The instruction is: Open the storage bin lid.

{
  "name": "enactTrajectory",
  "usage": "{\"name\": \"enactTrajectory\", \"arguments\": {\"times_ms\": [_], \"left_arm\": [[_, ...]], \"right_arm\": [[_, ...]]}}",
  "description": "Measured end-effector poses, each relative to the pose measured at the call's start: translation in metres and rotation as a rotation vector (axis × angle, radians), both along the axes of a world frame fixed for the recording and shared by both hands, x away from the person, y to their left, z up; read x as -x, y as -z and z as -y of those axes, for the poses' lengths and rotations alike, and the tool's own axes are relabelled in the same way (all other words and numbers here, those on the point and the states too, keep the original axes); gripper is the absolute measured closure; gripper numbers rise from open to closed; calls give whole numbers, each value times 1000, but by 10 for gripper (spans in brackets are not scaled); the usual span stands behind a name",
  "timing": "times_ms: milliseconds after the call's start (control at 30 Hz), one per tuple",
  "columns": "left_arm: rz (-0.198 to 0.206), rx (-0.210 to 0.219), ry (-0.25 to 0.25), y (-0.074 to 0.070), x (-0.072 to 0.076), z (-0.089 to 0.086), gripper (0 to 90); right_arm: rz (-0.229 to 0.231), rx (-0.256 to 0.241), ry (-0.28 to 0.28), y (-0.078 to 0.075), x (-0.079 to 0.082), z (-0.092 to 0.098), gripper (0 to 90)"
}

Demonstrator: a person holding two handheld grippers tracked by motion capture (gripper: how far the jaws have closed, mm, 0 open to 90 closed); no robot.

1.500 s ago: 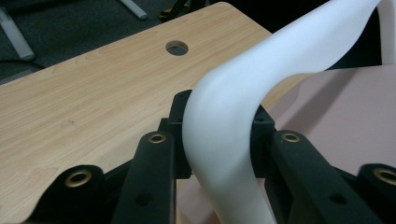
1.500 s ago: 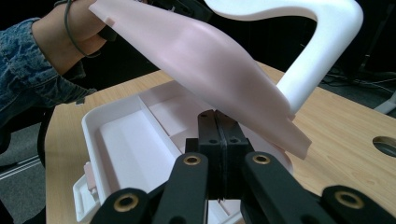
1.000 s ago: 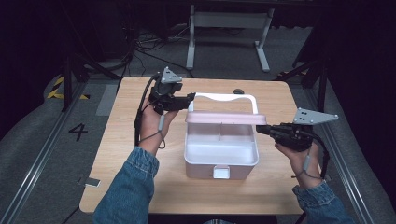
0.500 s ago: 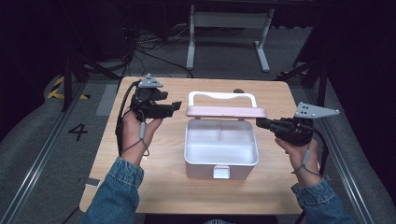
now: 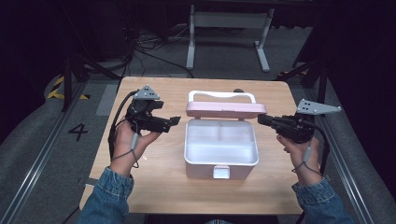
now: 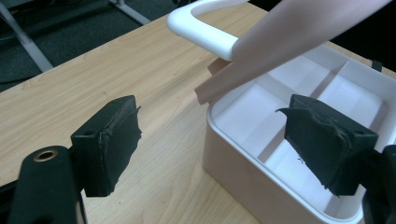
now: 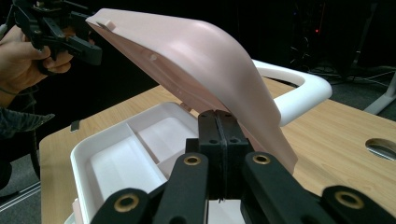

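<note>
A white compartment box (image 5: 205,169) sits mid-table with its pink lid (image 5: 226,109) standing open at the back and a white handle (image 5: 222,94) behind it. My left gripper (image 5: 175,120) hovers just left of the box, open, nothing between its pads. In the left gripper view the left gripper (image 6: 219,140) frames the box's corner (image 6: 243,172), with the lid (image 6: 289,42) and handle (image 6: 201,30) beyond. My right gripper (image 5: 261,119) is at the lid's right end, shut and empty. The right gripper view shows the right gripper (image 7: 218,126) before the lid (image 7: 196,60) and the box (image 7: 116,158).
The wooden table (image 5: 154,186) has bare room in front of and beside the box. A small round hole (image 5: 239,90) lies near its far edge. A metal stand (image 5: 229,28) and cables are on the floor behind; a rail and a "4" mark (image 5: 78,131) lie left.
My left gripper has let go of the lid and drawn back to the left. The lid has swung further up and stands open. The right gripper has barely shifted.
</note>
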State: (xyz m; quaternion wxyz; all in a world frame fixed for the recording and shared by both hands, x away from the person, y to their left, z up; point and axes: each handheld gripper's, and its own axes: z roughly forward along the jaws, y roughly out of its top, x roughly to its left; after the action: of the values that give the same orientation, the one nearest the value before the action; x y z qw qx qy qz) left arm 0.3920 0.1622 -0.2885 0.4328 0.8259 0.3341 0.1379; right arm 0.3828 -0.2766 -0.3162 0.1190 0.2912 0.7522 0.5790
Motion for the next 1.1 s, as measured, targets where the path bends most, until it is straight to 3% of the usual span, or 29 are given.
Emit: {"name": "enactTrajectory", "arguments": {"times_ms": [133, 267, 567, 667, 900, 1000, 1100], "left_arm": [[35, 5, 29, -4, 4, 3, 182], [51, 18, 28, -7, 4, 8, 183], [133, 16, 34, -11, -1, 31, 180], [134, 16, 43, -11, -4, 37, 183], [164, 5, 56, -11, -10, 53, 271], [183, -14, 28, -10, -12, 60, 334], [169, -4, 26, -9, -15, 65, 369]], "right_arm": [[4, -4, 1, -1, -2, -1, 900], [7, -15, 1, -2, -7, -1, 900], [3, -29, -9, -1, -10, -1, 900], [2, -32, -10, -1, -10, -1, 900], [1, -40, -14, 0, -13, -1, 900], [0, -39, -14, 0, -13, 0, 900], [1, -39, -15, 0, -14, -1, 900]]}}
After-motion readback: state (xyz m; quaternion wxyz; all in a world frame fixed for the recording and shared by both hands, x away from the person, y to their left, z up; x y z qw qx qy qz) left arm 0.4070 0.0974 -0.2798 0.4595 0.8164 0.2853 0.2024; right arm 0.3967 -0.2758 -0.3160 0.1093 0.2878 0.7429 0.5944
